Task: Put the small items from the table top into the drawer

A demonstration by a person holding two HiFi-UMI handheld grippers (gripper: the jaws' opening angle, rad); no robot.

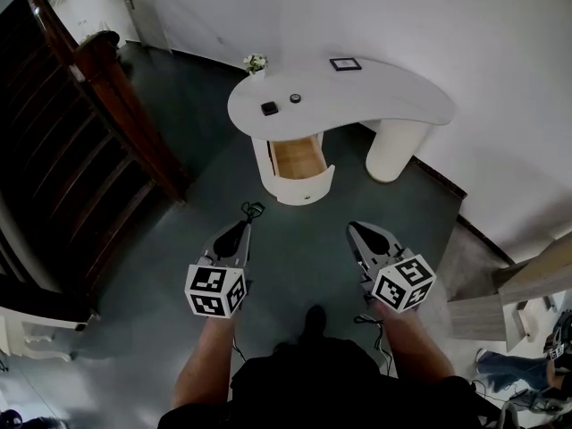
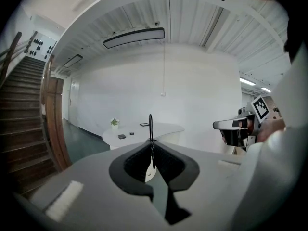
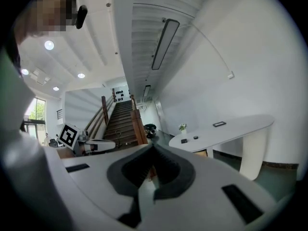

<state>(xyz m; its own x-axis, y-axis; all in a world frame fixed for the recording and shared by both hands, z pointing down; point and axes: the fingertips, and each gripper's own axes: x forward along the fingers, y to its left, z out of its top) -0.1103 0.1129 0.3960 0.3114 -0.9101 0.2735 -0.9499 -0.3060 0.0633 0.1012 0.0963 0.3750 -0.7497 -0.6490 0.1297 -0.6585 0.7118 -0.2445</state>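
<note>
Left gripper (image 2: 151, 140): jaws clenched, tips meeting, nothing between them. A thin black cable loop (image 2: 150, 126) stands up just behind the tips.

Right gripper (image 3: 153, 145): jaws clenched, tips meeting, nothing held.

In the head view both units sit in the lower centre of the frame, left gripper (image 1: 244, 228) and right gripper (image 1: 356, 231) side by side and apart, above the dark green floor (image 1: 295, 239). Both point towards the top of the frame.

The white curved table (image 1: 384, 101) lies in the upper centre, well apart from both grippers. On its top:
- black square item (image 1: 269, 108), near the left end;
- small round item (image 1: 295, 98), just to the right of the square one;
- flat framed item (image 1: 345, 63), towards the far edge;
- flower pot (image 1: 255, 63), at the far left edge.

The drawer (image 1: 299, 157) is pulled open under the left end of the table; its wooden interior shows nothing inside.

A dark wooden staircase (image 1: 63, 150) fills the left side of the frame.
</note>
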